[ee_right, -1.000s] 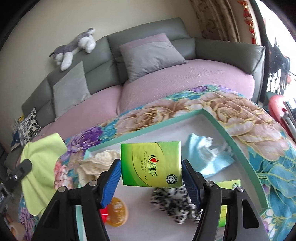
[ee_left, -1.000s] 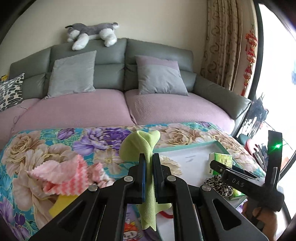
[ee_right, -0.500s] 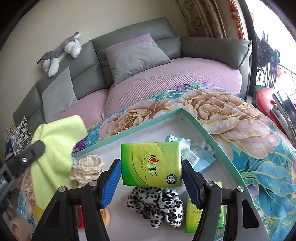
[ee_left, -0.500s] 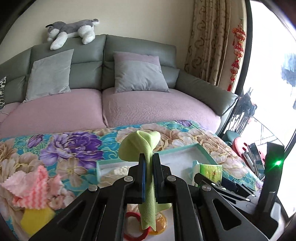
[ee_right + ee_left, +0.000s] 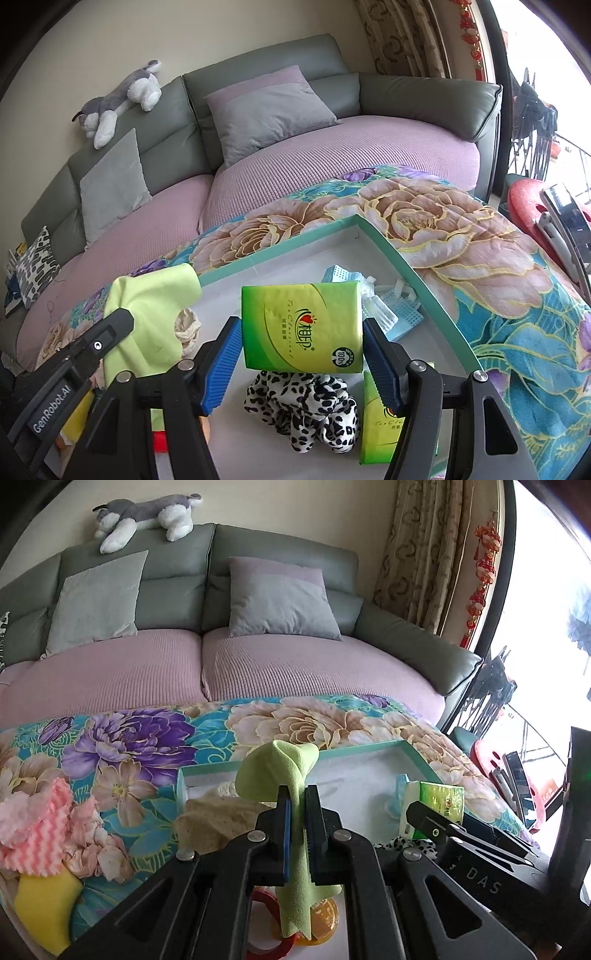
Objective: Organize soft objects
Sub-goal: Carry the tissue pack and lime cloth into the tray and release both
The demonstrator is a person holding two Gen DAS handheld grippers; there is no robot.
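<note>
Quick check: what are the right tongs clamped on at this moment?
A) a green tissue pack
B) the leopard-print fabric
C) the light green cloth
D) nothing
A: the right tongs grip the green tissue pack between their blue pads, above the leopard-print fabric in the tray.

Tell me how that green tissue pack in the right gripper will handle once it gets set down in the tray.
The green tissue pack is probably light and squashy: the right gripper carries it by two side edges alone. Its wrapper looks glossy, so it may slip. Being flat, it should lie still in the tray, though the leopard-print fabric beneath could leave it tilted.
</note>
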